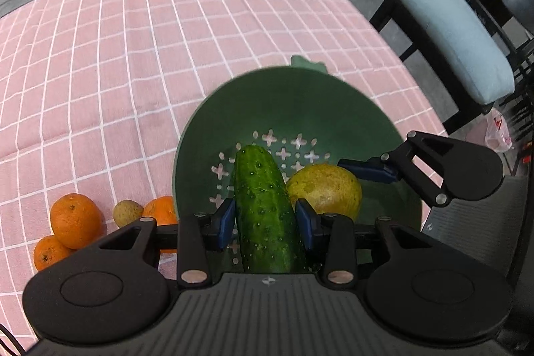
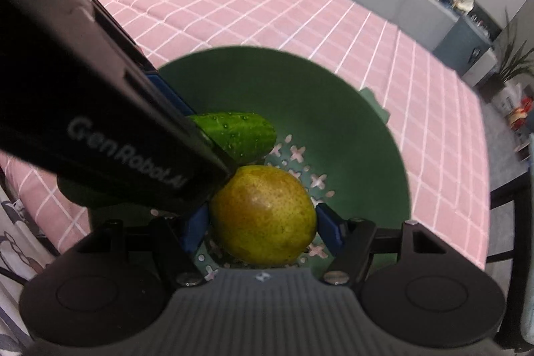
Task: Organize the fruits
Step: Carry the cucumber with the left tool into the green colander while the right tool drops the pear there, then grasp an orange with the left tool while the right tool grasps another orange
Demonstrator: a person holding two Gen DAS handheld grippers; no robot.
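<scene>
My left gripper (image 1: 267, 219) has its blue pads pressed against both sides of the cucumber (image 1: 265, 212), holding it over the green colander (image 1: 300, 95). My right gripper (image 2: 262, 224) clasps the pear (image 2: 263, 216) inside the same colander. Three oranges (image 1: 75, 219) and a small yellowish fruit (image 1: 127, 212) lie on the pink cloth (image 1: 133, 55) just left of it.

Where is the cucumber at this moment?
In the left wrist view the cucumber sits between the left gripper fingers over the green colander, with the pear just to its right.
</scene>
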